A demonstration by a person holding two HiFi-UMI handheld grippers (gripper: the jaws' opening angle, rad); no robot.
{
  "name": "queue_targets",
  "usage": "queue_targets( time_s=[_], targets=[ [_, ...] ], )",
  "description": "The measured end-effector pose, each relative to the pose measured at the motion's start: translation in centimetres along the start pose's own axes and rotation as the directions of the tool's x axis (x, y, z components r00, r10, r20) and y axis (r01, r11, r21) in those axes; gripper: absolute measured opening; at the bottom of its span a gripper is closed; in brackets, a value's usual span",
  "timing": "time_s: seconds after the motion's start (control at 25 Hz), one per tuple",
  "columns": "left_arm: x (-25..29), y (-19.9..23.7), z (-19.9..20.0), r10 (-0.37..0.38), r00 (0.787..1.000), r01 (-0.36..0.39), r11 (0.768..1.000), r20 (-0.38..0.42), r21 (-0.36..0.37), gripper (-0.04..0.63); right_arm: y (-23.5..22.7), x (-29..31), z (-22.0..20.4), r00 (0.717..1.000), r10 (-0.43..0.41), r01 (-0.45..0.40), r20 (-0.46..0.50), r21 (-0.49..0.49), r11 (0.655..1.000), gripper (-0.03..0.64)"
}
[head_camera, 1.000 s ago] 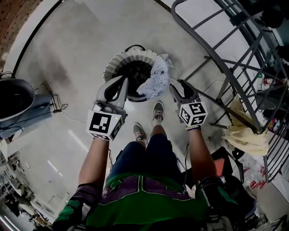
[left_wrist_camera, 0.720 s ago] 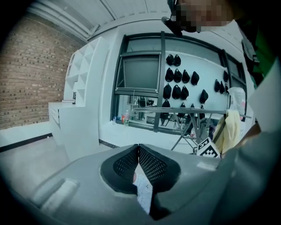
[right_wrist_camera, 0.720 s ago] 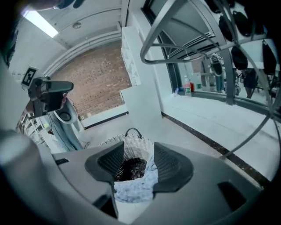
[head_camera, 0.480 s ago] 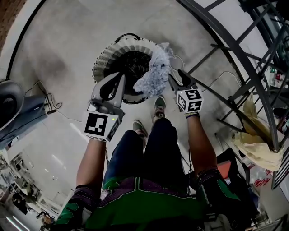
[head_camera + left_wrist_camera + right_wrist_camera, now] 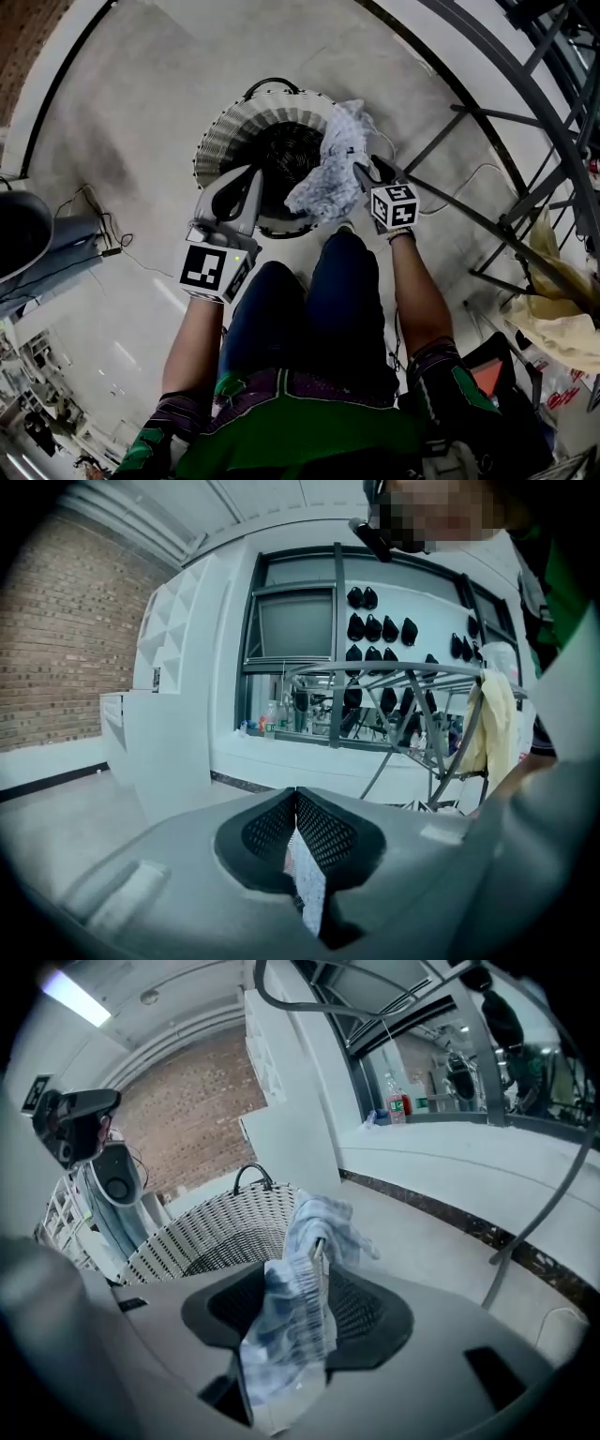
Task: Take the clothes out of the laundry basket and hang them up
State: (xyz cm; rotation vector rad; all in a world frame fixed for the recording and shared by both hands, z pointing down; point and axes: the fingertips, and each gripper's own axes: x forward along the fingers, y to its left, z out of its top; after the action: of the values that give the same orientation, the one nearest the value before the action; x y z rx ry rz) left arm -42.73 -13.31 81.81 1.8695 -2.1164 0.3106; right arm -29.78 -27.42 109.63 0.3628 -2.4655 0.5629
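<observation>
At the bottom of the head view the person's legs (image 5: pixel 319 309) stand right behind the laundry basket (image 5: pixel 217 141), with the 2 grippers just past the knees. The right gripper (image 5: pixel 362 172), centre-right, is clenched on a blue-and-white checked cloth (image 5: pixel 330 169) that drapes over the basket's right rim. The left gripper (image 5: pixel 251 180), centre-left, is closed tight above the near-left rim, and nothing hangs from it.

The step looks like drawing the cloth out of the basket. To do it well, lift it straight up until the trailing end clears the wicker. Then part the left jaws and take a second edge, so the cloth spreads before it goes to the drying rack (image 5: pixel 525 122) at the upper right. A 1-point grip would likely leave it bunched on the bar.

The right gripper view shows what the head view cannot: the fabric (image 5: pixel 281 1335) is pinched between the pads (image 5: pixel 361 1312) and a fold spills toward the camera. Behind it the basket (image 5: pixel 202 1237) is dark inside, and I cannot tell whether more clothes lie there.

The left gripper view shows its tips (image 5: pixel 296 799) meeting. A pale patterned sliver sits in the slit below them — nipped fabric or something behind, I cannot tell. Farther off it looks level at the rack (image 5: pixel 412 679), where a yellow cloth (image 5: pixel 492 726) hangs. Only the head view shows both grippers against the basket.
</observation>
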Motion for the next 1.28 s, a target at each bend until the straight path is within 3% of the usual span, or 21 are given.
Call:
queue_targets(
  time_s=[0.16,0.4,0.64,1.28],
  targets=[
    [-0.4,0.4,-1.2,0.008,1.000,-0.007,1.000,-0.018,0.007,0.018,0.3,1.1,-0.1,1.000,0.024,-0.025,0.015,0.019,1.000,0.201],
    [-1.9,0.3,0.2,0.019,1.000,-0.019,1.000,-0.012,0.010,0.018,0.9,-0.2,0.5,1.000,-0.005,0.004,-0.020,-0.041,0.999,0.097],
    [-3.9,0.4,4.0,0.034,0.999,-0.034,0.999,0.012,0.001,0.018,3.0,-3.2,2.4,0.999,0.015,-0.021,-0.050,-0.130,0.991,0.089],
    [-13.1,-0.9,17.3,0.058,0.994,-0.055,0.998,0.090,-0.033,0.018,11.4,-14.9,14.0,0.999,0.023,-0.036,-0.047,-0.290,0.956,0.083]
  ],
)
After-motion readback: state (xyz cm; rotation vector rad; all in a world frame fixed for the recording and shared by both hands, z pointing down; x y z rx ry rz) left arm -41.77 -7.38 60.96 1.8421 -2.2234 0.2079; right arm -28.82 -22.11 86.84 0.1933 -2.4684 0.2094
